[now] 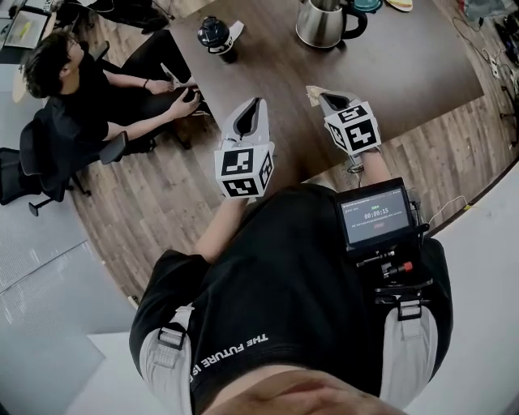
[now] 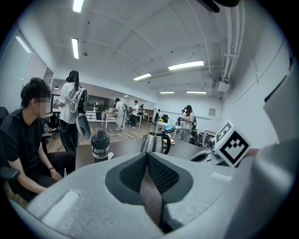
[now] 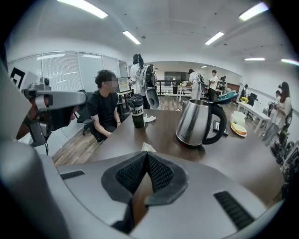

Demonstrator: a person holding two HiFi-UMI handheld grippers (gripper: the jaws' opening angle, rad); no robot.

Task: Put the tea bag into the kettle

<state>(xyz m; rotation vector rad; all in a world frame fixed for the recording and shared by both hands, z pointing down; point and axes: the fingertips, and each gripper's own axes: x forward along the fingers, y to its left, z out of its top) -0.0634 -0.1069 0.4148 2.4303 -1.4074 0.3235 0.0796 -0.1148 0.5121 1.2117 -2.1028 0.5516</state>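
1. Over the near edge of the dark brown wooden surface (image 1: 268, 73), the right tool (image 1: 319, 97) is clenched on the small pale paper tea bag (image 1: 311, 94). In the right gripper view only a pale corner of it (image 3: 148, 148) pokes out past the meeting tips.
2. Beside it, also over the near edge, the left tool (image 1: 258, 103) has its jaws pressed together with nothing between them.
3. The stainless steel kettle with a black handle (image 1: 323, 23) stands well apart, toward the far edge of the surface. Whether its lid is up I cannot tell.
4. As I judge it, the tea bag is very light, soft and limp, so it will fold and flap. Its thin paper would tear under a hard pinch or a snag.
5. Little of it shows beyond the tips, so most seems buried in the grip. A hold at the top seam would let the body hang down toward the kettle's mouth.
6. Being so light, it may cling to the ribbed pads (image 3: 159, 172) on release, or settle on the rim.
7. A black tumbler with a white label (image 1: 215, 34) stands near the left edge, by a seated person in black (image 1: 77, 89).
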